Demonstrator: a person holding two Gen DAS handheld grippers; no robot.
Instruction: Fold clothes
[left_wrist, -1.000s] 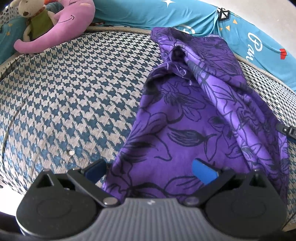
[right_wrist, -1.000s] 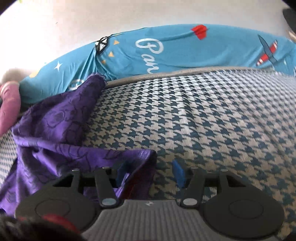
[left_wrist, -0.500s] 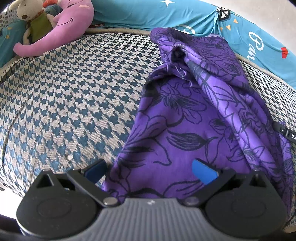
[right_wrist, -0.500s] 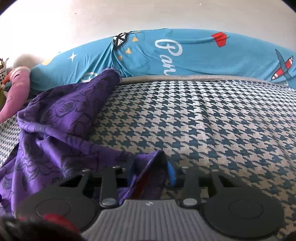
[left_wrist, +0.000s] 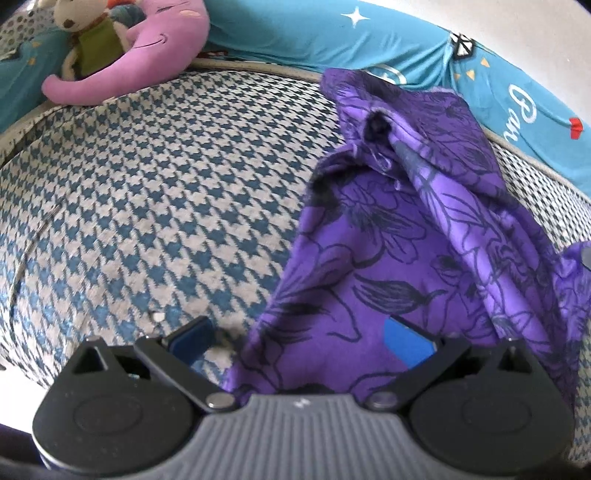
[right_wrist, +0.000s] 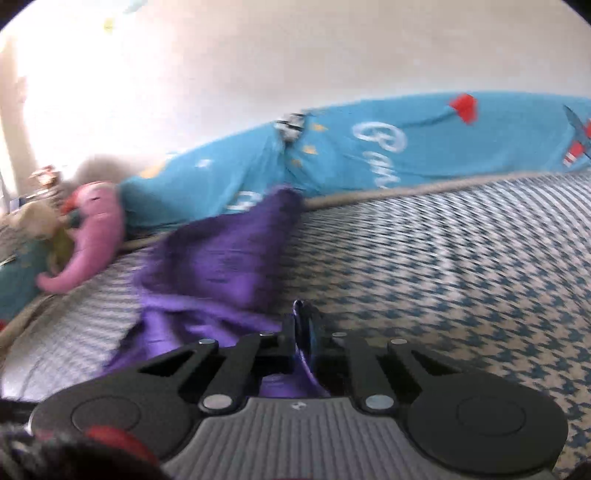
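Garment (right_wrist: 221, 266) pinched by right gripper (right_wrist: 304, 325) (left gripper (left_wrist: 299, 336) agape).

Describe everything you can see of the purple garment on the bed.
The purple garment is thin, silky-looking cloth printed with black outlined flowers and leaves. It lies crumpled on the houndstooth bedcover, its far end bunched against the blue bolster. The left tool is open, straddling its near edge. The right tool is shut on a corner of it. That view is blurred.
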